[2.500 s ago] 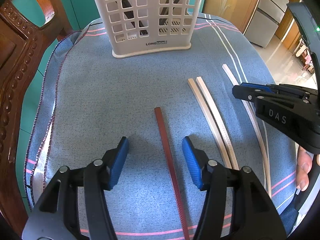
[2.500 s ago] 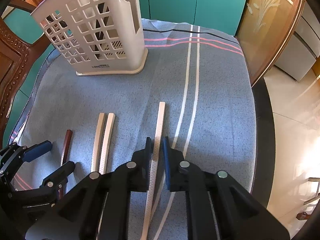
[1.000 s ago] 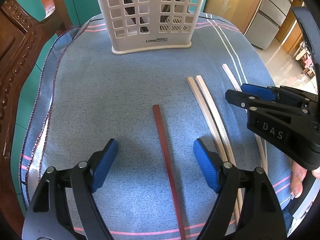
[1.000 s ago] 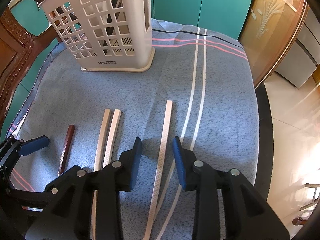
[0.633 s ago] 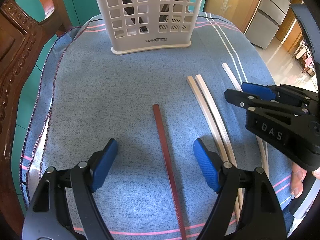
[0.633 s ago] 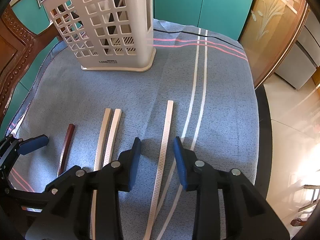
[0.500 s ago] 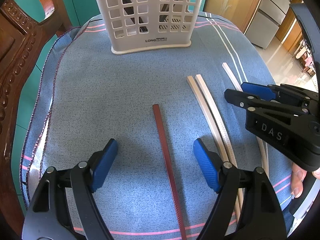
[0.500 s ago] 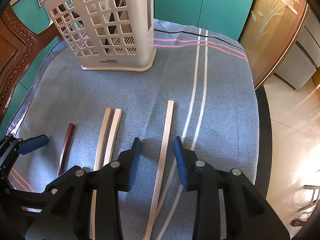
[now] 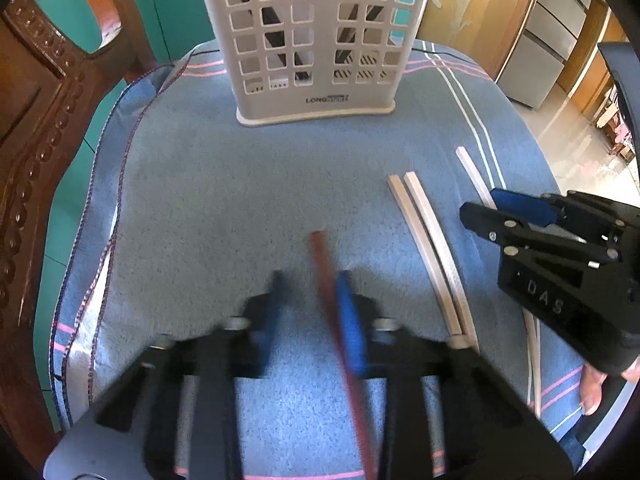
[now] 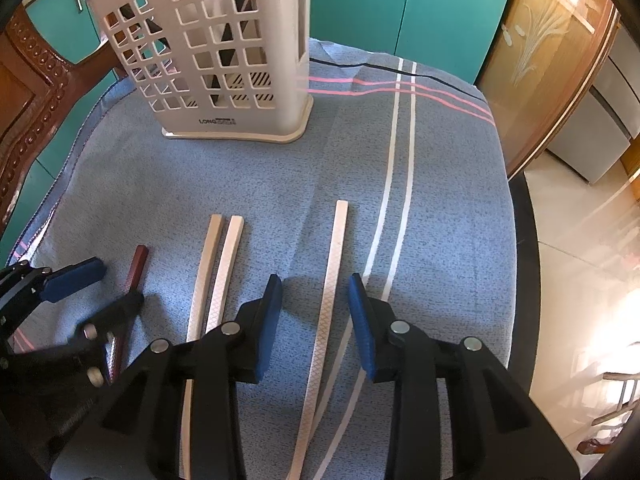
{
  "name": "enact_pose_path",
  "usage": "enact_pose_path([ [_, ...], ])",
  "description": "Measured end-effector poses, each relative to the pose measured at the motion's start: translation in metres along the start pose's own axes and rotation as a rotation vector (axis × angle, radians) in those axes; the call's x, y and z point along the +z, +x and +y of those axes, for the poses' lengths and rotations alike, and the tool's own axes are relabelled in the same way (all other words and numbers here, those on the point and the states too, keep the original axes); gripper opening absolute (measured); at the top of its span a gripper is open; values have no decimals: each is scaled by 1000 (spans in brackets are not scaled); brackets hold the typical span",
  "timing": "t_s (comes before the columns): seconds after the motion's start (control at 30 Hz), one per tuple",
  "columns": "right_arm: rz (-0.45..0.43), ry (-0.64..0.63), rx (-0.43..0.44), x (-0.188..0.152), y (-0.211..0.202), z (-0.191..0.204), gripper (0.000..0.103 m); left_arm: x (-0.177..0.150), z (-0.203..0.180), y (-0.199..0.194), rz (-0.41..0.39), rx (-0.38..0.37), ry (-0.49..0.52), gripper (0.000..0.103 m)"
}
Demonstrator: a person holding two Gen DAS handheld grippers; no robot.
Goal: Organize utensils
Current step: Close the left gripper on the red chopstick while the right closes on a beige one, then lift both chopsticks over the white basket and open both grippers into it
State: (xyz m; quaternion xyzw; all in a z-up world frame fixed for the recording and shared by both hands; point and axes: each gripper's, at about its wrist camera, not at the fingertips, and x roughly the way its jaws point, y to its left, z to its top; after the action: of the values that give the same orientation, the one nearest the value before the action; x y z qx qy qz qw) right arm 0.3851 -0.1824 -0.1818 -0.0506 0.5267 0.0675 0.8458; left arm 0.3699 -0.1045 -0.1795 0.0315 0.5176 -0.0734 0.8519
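Seen from the left wrist, a white perforated basket is stood upright at the far end of a blue striped cloth, and dark and pale sticks are glimpsed through its holes, though they cannot be told apart. Nearer, the left gripper is rendered in blur; its jaws have just been closing with the reddish-brown chopstick between them, and the stick is seen against the right-hand blue pad, while the other pad's contact cannot be made out. A pair of pale chopsticks is laid side by side to the right, and fingers of a hand are shown beneath the other tool at the right edge. From the right wrist, the right gripper is held open astride a single pale chopstick, which is touched by neither pad. The basket's side and a utensil-shaped cut-out are revealed only here, as are the tiled floor and teal cabinet doors beyond.
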Motion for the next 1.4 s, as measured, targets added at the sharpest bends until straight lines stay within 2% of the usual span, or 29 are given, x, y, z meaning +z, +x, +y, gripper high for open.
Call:
enact_pose_path([
  [0.03, -2, -4, 6, 0, -1, 1, 28, 0, 0, 0, 0, -1, -2, 10],
  [0.1, -6, -12, 16, 0, -1, 4, 8, 1, 1, 0, -1, -9, -18, 7],
  [0.23, -14, 14, 47, 0, -3, -1, 6, 1, 9, -7, -22, -16, -54, 7],
  [0.33, -44, 34, 73, 1, -14, -8, 6, 1, 18, -26, -72, -39, -81, 7],
  [0.4, -82, 54, 119, 3, -31, -16, 6, 1, 22, -44, -111, -61, -94, 7],
  [0.7, -307, 148, 302, -19, -127, -41, 6, -4, 29, -153, -369, -145, -81, 7],
  [0.83, -405, 170, 359, -19, -167, -44, 6, 16, 29, -200, -509, -151, -104, 7],
  [0.93, -496, 179, 400, -2, -204, -46, 6, 37, 37, -242, -626, -141, -125, 7],
  [1.1, -735, 180, 382, 54, -269, -45, 6, 94, 50, -298, -805, -93, -174, 7],
  [1.23, -834, 201, 267, 94, -292, -39, 6, 125, 59, -300, -891, -36, -224, 7],
  [1.27, -871, 208, 258, 104, -290, -37, 6, 132, 60, -291, -901, -17, -220, 7],
  [1.33, -919, 211, 265, 114, -278, -35, 6, 137, 56, -267, -872, 21, -206, 7],
  [1.4, -899, 192, 205, 124, -256, -28, 6, 139, 57, -243, -813, 32, -206, 7],
])
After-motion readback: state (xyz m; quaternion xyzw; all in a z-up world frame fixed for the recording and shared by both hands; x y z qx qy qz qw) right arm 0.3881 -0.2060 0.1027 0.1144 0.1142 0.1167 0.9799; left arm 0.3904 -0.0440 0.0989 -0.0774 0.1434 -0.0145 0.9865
